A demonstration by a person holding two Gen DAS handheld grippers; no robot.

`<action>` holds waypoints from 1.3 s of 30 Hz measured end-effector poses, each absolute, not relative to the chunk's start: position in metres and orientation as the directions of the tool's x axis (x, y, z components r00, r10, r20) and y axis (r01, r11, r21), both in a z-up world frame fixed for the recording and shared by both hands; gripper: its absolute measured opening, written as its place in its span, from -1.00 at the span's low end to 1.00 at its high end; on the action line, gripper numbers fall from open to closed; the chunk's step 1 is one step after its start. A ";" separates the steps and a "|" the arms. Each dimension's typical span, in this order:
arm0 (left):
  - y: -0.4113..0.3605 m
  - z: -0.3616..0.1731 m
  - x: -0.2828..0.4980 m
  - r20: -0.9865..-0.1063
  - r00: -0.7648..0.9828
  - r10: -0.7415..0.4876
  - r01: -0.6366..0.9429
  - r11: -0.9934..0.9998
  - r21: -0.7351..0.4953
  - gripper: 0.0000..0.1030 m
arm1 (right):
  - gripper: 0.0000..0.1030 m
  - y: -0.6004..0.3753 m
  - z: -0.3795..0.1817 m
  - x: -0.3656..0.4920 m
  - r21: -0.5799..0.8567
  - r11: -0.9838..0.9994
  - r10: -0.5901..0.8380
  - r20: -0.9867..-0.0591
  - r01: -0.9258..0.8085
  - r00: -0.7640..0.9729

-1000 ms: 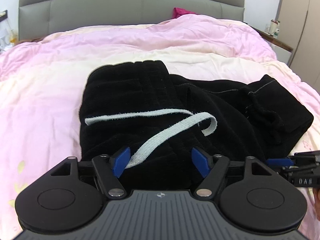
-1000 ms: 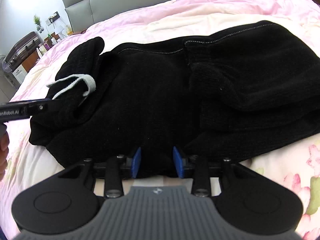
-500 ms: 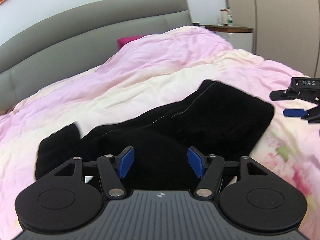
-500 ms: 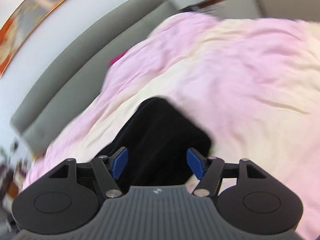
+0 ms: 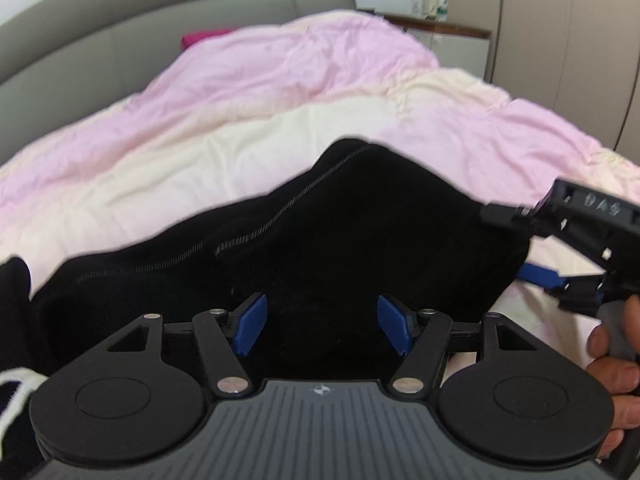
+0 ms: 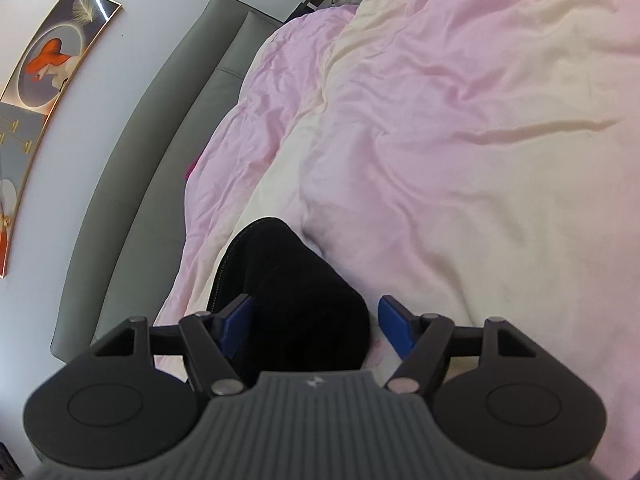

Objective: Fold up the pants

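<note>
Black pants [image 5: 340,240] lie bunched on a pink and cream duvet [image 5: 280,92]. A white drawstring [image 5: 16,380] shows at the lower left edge of the left wrist view. My left gripper [image 5: 322,326] is open, its blue pads low over the near edge of the pants, holding nothing. My right gripper [image 5: 560,248] enters the left wrist view from the right, at the right end of the pants. In the right wrist view my right gripper [image 6: 316,326] is open, with the end of the pants [image 6: 296,292] lying between its jaws.
A grey padded headboard [image 5: 160,24] stands behind the duvet. A nightstand with bottles [image 5: 436,12] and a wardrobe [image 5: 568,40] are at the back right. A framed picture [image 6: 48,64] hangs above the headboard. A magenta item [image 5: 204,36] lies by the headboard.
Both grippers have swung to the right end of the pants. The right gripper's jaws have opened wider. The drawstring has slid out to the left edge of the left view.
</note>
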State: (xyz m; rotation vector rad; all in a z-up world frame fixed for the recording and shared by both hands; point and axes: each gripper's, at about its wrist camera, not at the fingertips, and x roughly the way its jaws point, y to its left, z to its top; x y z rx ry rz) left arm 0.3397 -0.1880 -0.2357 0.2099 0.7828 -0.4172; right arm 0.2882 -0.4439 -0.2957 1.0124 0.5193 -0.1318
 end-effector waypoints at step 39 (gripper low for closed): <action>-0.135 -0.230 0.330 -0.663 0.597 -0.453 0.392 0.885 -0.251 0.10 | -0.46 -0.408 -0.284 0.305 0.856 0.496 0.282 -0.318 0.146 0.905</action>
